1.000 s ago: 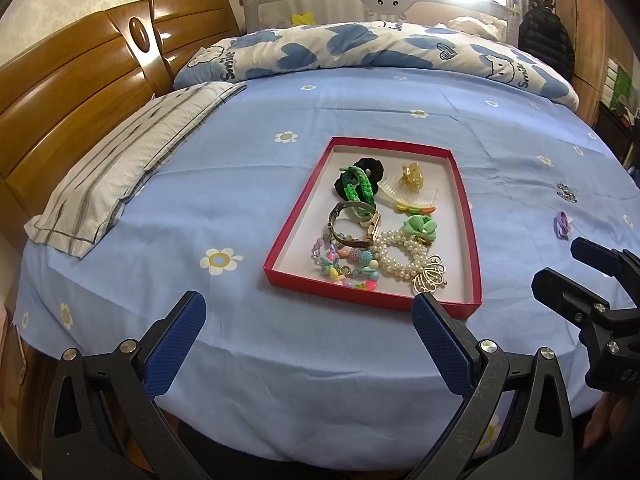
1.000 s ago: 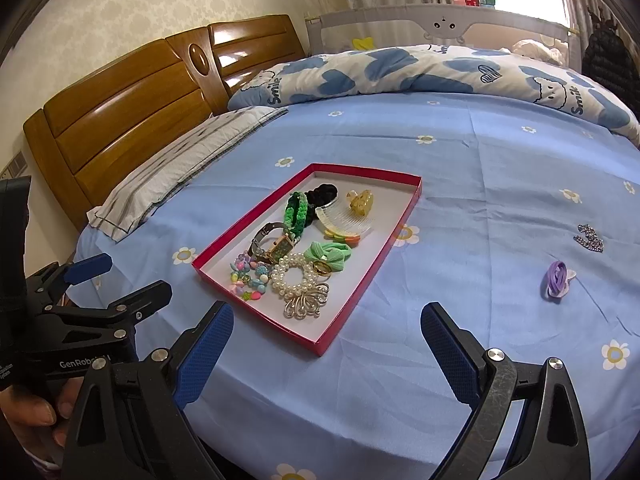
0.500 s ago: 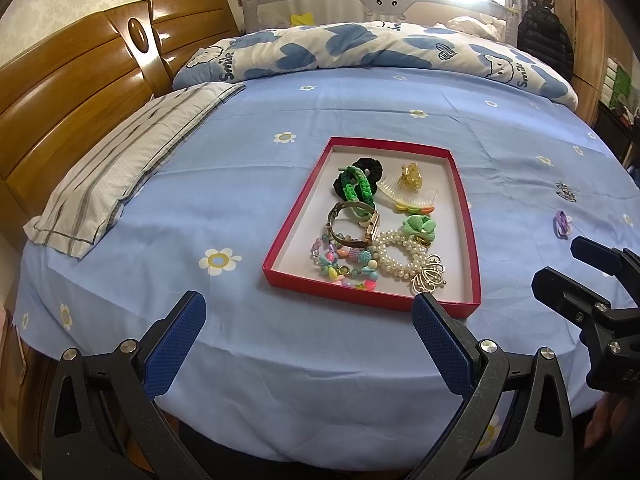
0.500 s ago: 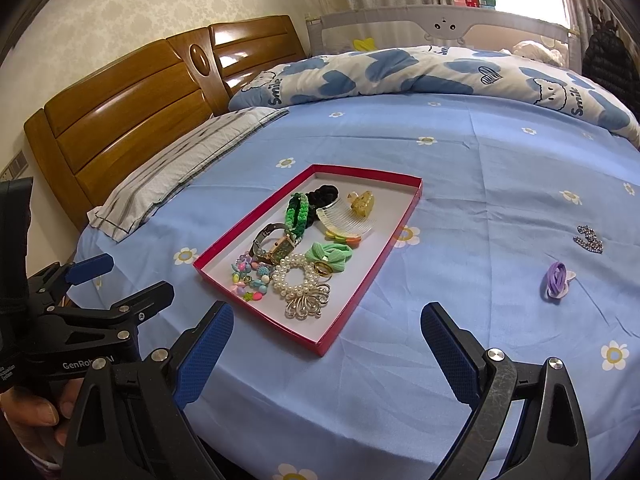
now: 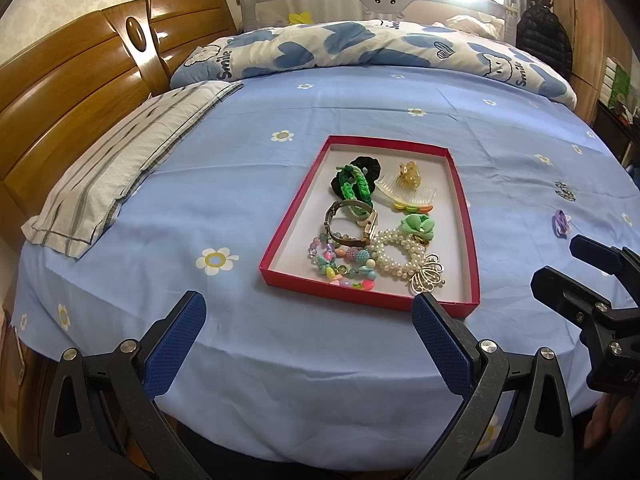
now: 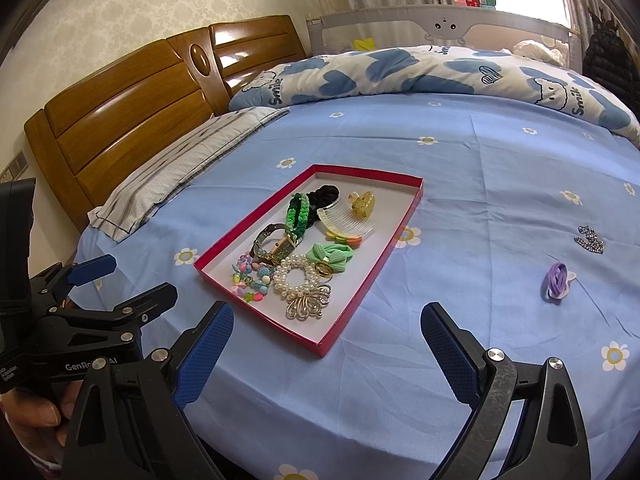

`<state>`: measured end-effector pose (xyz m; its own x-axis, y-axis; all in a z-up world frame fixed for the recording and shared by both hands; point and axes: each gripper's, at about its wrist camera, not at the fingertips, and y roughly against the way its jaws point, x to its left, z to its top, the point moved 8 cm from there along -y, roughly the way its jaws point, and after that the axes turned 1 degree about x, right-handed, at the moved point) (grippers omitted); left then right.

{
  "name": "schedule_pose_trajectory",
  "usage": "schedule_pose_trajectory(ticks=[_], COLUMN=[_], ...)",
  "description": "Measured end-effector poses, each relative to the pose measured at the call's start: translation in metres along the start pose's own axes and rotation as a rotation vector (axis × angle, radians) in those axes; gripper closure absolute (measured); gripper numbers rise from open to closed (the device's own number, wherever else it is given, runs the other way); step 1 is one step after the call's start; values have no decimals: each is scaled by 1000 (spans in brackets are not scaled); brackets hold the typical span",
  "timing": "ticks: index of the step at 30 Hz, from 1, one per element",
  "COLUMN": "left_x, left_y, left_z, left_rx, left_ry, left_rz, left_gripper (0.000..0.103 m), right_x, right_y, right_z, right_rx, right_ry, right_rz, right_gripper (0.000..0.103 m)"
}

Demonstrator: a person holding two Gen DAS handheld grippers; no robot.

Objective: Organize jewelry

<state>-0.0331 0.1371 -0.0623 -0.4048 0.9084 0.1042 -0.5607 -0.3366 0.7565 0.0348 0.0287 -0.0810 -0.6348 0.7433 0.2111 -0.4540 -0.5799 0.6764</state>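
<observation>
While the red tray (image 5: 280,248) lies unmoved, both grippers stay spread.

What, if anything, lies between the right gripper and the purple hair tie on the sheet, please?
Nothing visible does. The right gripper is open, and only bare blue sheet lies between it and the purple hair tie. The red tray sits off to the left.

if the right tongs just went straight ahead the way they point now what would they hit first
Probably bare blue bedsheet: the right tongs, open, point between the red tray and the purple hair tie. Depth is hard to judge.
</observation>
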Motion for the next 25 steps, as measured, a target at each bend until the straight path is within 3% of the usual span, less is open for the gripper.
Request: schedule_pose_trajectory(ticks=[25], left_x=[-7], left_y=[-10], left_z=[4], left_rx=[20], left_ry=[-1], left_rz=[-18], left_gripper=[0], right_x=[0], right_y=[-8], right_z=[3], right_rx=[10], right_ry=[-1], right_rz=[6], right_gripper=[7])
